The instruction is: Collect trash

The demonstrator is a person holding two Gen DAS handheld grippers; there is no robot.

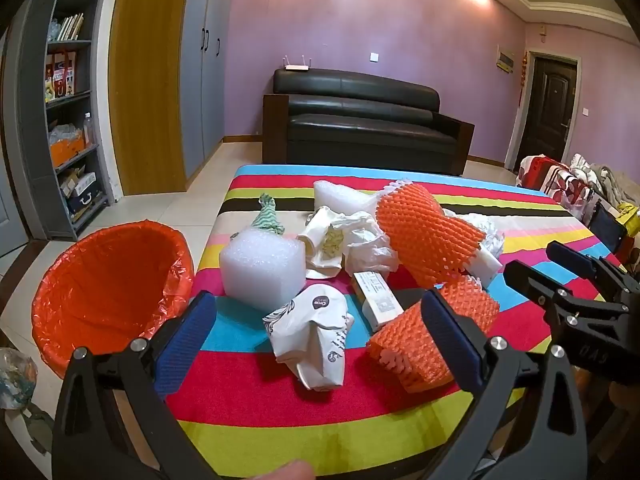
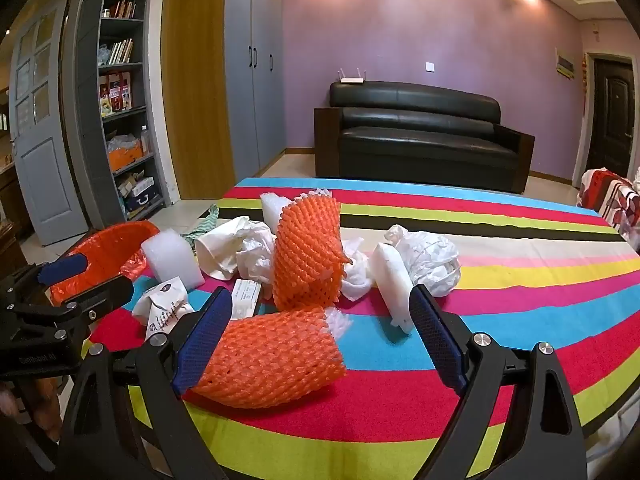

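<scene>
Over at the lower left of the left wrist view, a bin lined with an orange bag stands on the floor beside the table with its striped cloth; its inside looks bare, though the bottom cannot be seen. Just right of it the left gripper hangs above the near table edge with its jaws spread wide and nothing clamped. Between its blue pads sits a crumpled white paper bag bearing a dark round logo whose writing is too small to read. Behind it stands a white foam block, then a small printed box, its text illegible. Farther right lies an orange foam net, which in the right wrist view rests between the wide-open jaws of the right gripper, close to the left pad, ungripped. A second orange net stands upright behind it, and crumpled white paper lies toward the right.
</scene>
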